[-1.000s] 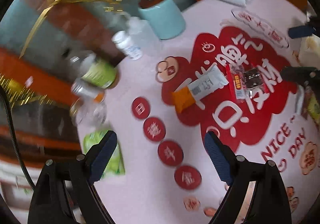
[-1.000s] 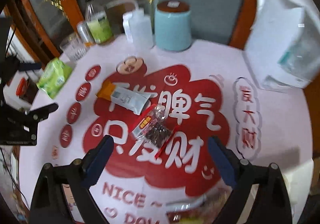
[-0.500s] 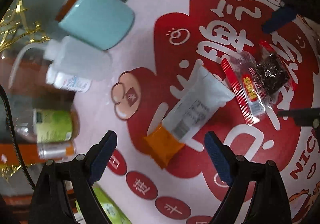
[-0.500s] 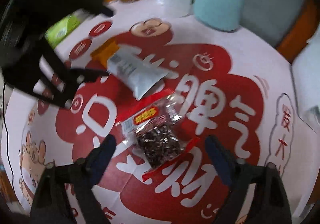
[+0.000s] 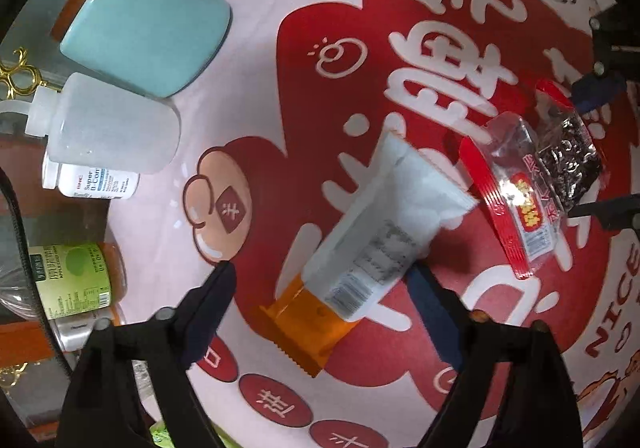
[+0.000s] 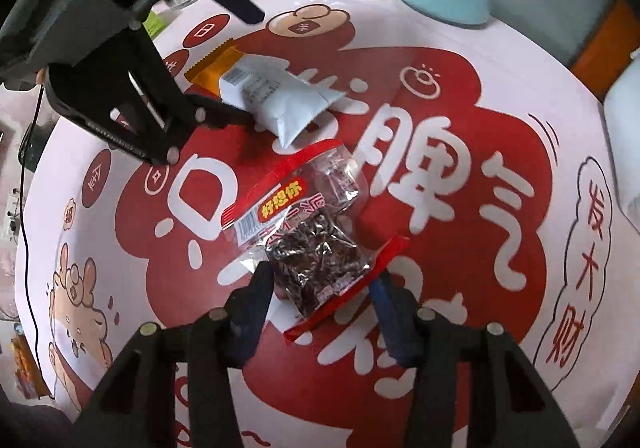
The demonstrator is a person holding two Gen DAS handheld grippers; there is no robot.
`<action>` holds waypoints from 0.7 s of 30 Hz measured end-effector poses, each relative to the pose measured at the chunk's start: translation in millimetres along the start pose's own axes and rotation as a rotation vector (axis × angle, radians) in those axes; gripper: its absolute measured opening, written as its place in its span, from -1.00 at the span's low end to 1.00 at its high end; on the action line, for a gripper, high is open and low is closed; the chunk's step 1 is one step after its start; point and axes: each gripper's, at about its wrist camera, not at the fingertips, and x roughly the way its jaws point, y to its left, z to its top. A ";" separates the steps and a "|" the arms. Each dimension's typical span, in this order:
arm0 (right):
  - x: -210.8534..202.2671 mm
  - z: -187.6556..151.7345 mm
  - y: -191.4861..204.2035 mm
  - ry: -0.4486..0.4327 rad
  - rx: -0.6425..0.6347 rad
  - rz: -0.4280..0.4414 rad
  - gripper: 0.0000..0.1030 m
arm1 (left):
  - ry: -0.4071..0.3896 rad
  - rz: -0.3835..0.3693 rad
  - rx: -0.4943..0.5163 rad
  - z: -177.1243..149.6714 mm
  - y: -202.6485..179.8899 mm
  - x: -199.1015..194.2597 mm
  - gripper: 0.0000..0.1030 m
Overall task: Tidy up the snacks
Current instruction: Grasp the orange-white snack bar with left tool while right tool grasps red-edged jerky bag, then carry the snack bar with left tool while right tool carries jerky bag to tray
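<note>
A white snack packet with an orange end (image 5: pixel 372 248) lies on the red-and-pink printed tablecloth (image 5: pixel 304 47). My left gripper (image 5: pixel 324 288) is open, its fingers on either side of the packet's orange end, not closed on it. A clear red-edged bag of dark snacks (image 6: pixel 308 228) lies beside the packet. My right gripper (image 6: pixel 324 284) is open, its blue fingers on either side of the bag's near end. The packet (image 6: pixel 264 91) and the left gripper (image 6: pixel 224 59) also show in the right wrist view, and the bag (image 5: pixel 536 183) in the left wrist view.
A light blue canister (image 5: pixel 144 19), a white squeeze bottle (image 5: pixel 108 123), a supplement bottle (image 5: pixel 92 183) and a green-labelled drink bottle (image 5: pixel 72 276) stand along the table's far edge. A white bag (image 6: pixel 624 135) sits at the right. A green packet (image 6: pixel 154 21) lies behind the left gripper.
Both grippers have moved in low over the table. The left now straddles the white and orange packet; the right now straddles the clear bag. Both stay open.
</note>
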 end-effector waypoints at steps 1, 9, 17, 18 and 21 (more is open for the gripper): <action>-1.5 -3.3 0.3 -0.004 0.008 0.004 -0.05 | -0.009 -0.031 -0.005 -0.1 -1.2 -2.1 0.06; -38.2 -35.1 7.8 -0.091 0.128 0.067 -0.06 | -0.012 0.036 -0.117 -11.2 -16.5 -12.6 -0.40; -83.9 -66.9 32.2 -0.156 0.181 0.086 -0.06 | -0.063 -0.077 -0.370 -52.2 -33.5 -54.2 -0.41; -88.9 -73.3 35.4 -0.163 0.192 0.088 -0.06 | -0.068 -0.096 -0.399 -59.4 -37.2 -61.6 -0.41; -106.6 -95.5 46.3 -0.185 0.224 0.085 -0.06 | -0.091 -0.128 -0.459 -86.9 -66.5 -92.8 -0.41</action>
